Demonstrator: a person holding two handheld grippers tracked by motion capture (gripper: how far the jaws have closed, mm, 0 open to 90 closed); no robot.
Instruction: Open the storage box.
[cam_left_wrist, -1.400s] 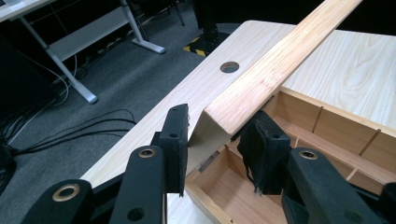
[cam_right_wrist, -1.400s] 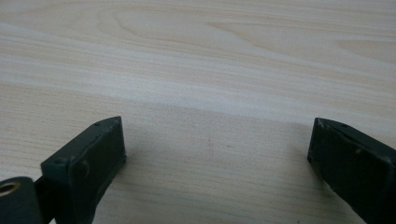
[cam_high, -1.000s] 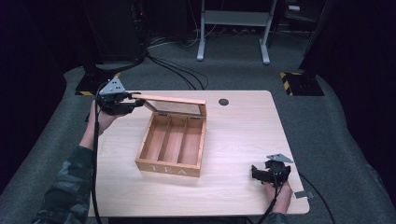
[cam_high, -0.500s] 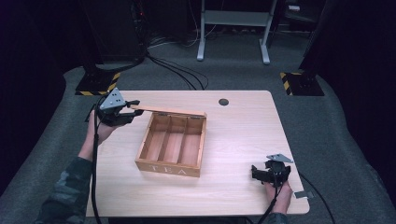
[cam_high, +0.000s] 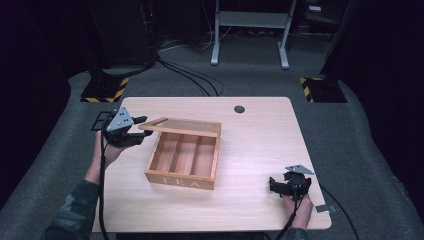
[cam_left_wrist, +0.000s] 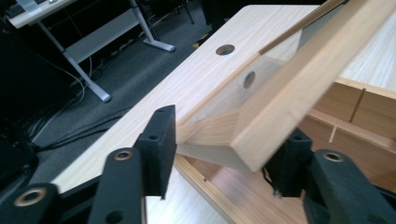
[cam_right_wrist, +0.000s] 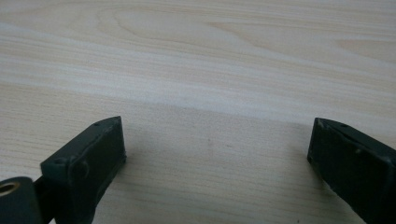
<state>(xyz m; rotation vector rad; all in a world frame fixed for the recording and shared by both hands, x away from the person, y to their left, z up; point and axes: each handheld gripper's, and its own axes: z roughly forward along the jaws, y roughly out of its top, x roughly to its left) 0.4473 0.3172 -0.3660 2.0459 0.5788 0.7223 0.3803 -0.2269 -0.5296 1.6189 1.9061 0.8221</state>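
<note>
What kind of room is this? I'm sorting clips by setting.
Probably a lab or recording studio, not a home: a bare wooden table on grey carpet, black cables trailing over the floor, yellow-and-black striped stand bases, and a metal desk frame behind.

The box (cam_high: 182, 162) stands near the middle of the desk (cam_high: 260, 145), its three compartments running front to back. Its lid (cam_high: 181, 126) hangs tilted over the box's far edge. The left gripper (cam_high: 136, 131) sits just left of the lid's corner, which lies between its jaws. The right gripper (cam_high: 280, 186) rests near the desk's front right corner, well apart from the box. A hole (cam_high: 239, 109) lies behind the box, near the desk's far edge.
</note>
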